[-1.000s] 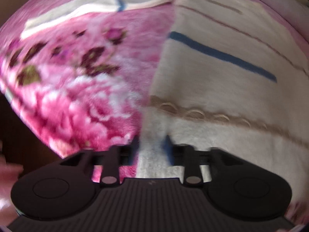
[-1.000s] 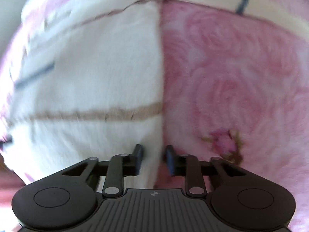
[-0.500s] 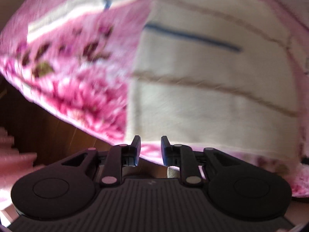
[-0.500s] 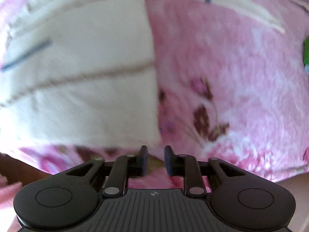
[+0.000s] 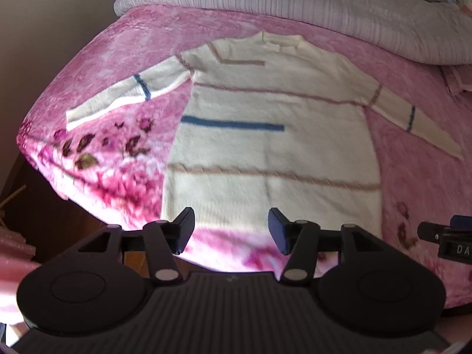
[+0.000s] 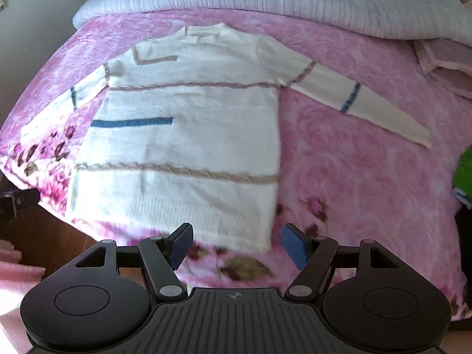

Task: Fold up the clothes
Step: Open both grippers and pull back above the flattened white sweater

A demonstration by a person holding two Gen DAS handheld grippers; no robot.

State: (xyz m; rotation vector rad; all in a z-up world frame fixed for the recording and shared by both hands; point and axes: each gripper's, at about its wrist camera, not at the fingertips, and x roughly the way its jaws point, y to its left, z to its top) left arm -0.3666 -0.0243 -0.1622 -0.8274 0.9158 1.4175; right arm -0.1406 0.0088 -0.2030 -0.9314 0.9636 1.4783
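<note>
A cream sweater (image 5: 274, 147) (image 6: 188, 135) with tan and blue stripes lies flat on the pink floral blanket (image 5: 118, 59) (image 6: 354, 162), collar far, hem near, both sleeves spread out to the sides. My left gripper (image 5: 231, 230) hangs above the hem's left half, jaws opening, nothing between them. My right gripper (image 6: 236, 244) hangs above the hem's right corner, jaws opening and empty too. The right gripper's tip (image 5: 442, 236) shows at the left wrist view's right edge.
A lilac striped quilt (image 5: 295, 3) (image 6: 265, 0) is bunched along the far side of the bed. Pink folded cloth (image 6: 442, 67) lies at the far right, something green (image 6: 464, 171) at the right edge. The bed's near edge drops to a dark wooden floor (image 5: 59, 230).
Both grippers have let go of the sweater's hem, opened, and risen well above the bed. The whole sweater is now in view, lying flat.
</note>
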